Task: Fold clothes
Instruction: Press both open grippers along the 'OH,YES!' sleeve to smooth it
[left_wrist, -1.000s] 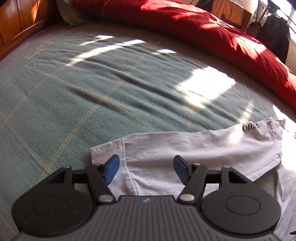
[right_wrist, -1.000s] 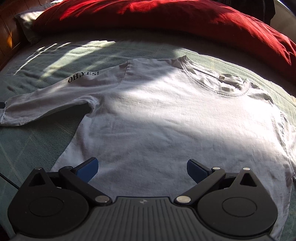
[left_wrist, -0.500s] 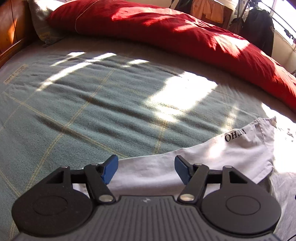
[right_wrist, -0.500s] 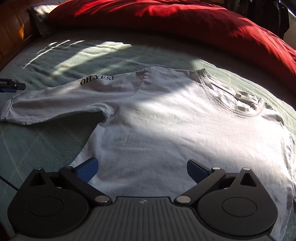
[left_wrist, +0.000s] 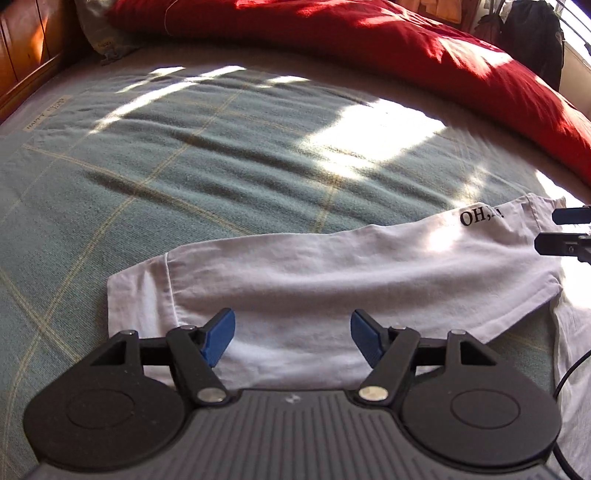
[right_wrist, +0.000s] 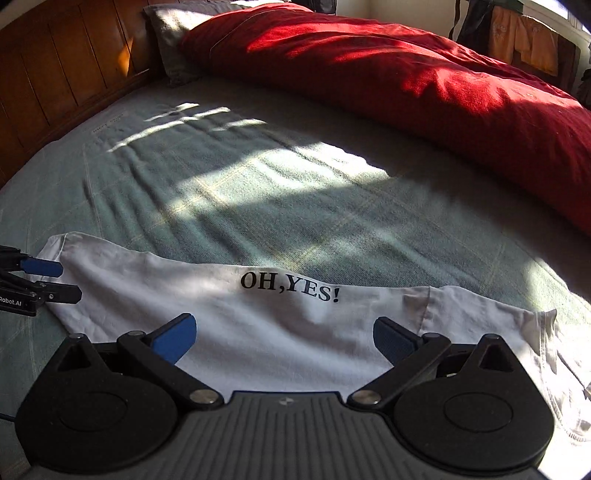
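Note:
A white T-shirt lies flat on the bed, its long sleeve stretched out, with black "OH,YES!" lettering near the shoulder. My left gripper is open over the sleeve near its cuff. My right gripper is open over the sleeve's shoulder end, just below the lettering. The right gripper's tips show at the right edge of the left wrist view. The left gripper's tips show at the left edge of the right wrist view. Neither holds cloth.
The shirt rests on a green checked blanket. A red duvet is bunched along the far side. A pillow and a wooden headboard are at the far left. Dark clothes hang at the far right.
The right gripper has swung left from the shirt's body to the sleeve's shoulder end. The left gripper has drawn back a little along the sleeve. Both stay open.

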